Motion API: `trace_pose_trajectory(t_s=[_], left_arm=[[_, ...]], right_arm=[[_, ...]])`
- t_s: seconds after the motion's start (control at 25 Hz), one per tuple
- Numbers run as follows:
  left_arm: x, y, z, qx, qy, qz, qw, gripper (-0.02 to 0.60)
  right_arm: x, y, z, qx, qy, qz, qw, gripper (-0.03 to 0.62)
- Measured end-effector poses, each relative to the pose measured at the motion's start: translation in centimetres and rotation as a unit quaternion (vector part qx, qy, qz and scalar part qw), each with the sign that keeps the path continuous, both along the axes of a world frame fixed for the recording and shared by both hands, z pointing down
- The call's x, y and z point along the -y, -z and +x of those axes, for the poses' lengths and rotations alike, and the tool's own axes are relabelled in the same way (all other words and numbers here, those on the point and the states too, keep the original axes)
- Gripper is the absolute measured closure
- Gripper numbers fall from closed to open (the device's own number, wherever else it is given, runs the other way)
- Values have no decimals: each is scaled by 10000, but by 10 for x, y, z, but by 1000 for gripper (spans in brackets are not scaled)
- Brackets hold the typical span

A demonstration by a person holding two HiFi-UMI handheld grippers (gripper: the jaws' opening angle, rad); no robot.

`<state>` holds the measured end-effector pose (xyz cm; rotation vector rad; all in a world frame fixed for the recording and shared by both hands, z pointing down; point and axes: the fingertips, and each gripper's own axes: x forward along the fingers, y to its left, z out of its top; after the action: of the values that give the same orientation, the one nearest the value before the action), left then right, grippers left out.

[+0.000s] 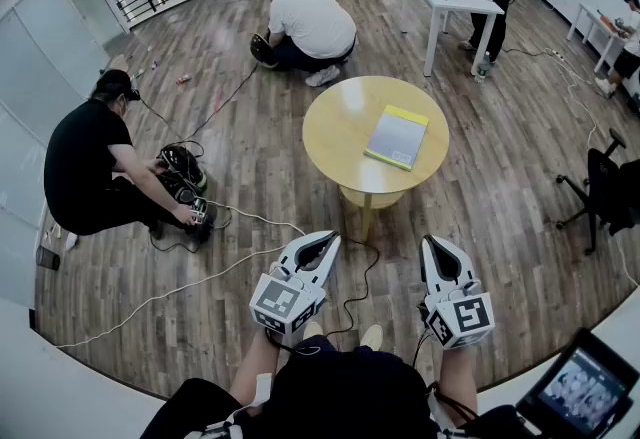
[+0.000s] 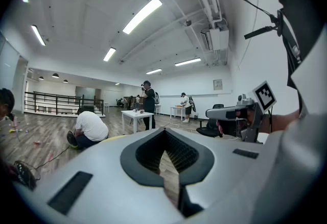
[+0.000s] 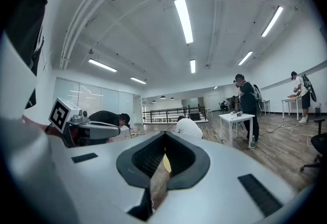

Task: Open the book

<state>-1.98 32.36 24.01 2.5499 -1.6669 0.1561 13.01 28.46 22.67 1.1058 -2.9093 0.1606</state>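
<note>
As book (image 1: 397,137) lies ahead on table (image 1: 340,127), left tongs (image 1: 331,240), right tongs (image 1: 428,243) both closed, empty

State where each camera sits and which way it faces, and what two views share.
Head view: on the person's head, looking steeply down at the round table with the closed book; shows left claw, right claw, legs.
Left gripper view: on the left claw, looking level across the room along its shut jaws; right claw at its right.
Right gripper view: on the right claw, looking level along its shut jaws; left claw at its left.
Shared: both gripper views show the crouching person in white and the white table.
</note>
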Motion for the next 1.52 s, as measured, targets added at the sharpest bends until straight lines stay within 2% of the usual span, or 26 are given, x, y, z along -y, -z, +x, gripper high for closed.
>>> trace_pose_trajectory(t_s=[0.2,0.44,0.6,0.8,1.0,1.12,1.32,1.52], left_arm=[[2,-5,15,18,203,-5,9998,584],[26,-7,12,70,311,-39,9995,584],[73,-14,-11,113,178,-28,9998,584],[159,-25,-65,217,-176,-56,9996,584],[241,-34,-106,108,-699,-125,9974,584],[276,-44,-113,1,-816,-154,9965,584],[325,-67,-122,-42,-703,-228,9973,584],[330,-111,-134,-65,-524,-671,9964,584]], right_arm=[[9,-7,20,-26,118,-17,9999,589],[36,-10,14,9,214,-30,9998,589],[76,-15,-14,44,141,-58,9999,589],[149,-24,-71,73,-124,-87,9999,589],[218,-36,-116,-189,-547,-206,9981,589],[254,-50,-125,-331,-620,-319,9970,589],[300,-80,-137,-540,-455,-471,9964,589],[321,-141,-150,-1259,-289,-970,9869,589]])
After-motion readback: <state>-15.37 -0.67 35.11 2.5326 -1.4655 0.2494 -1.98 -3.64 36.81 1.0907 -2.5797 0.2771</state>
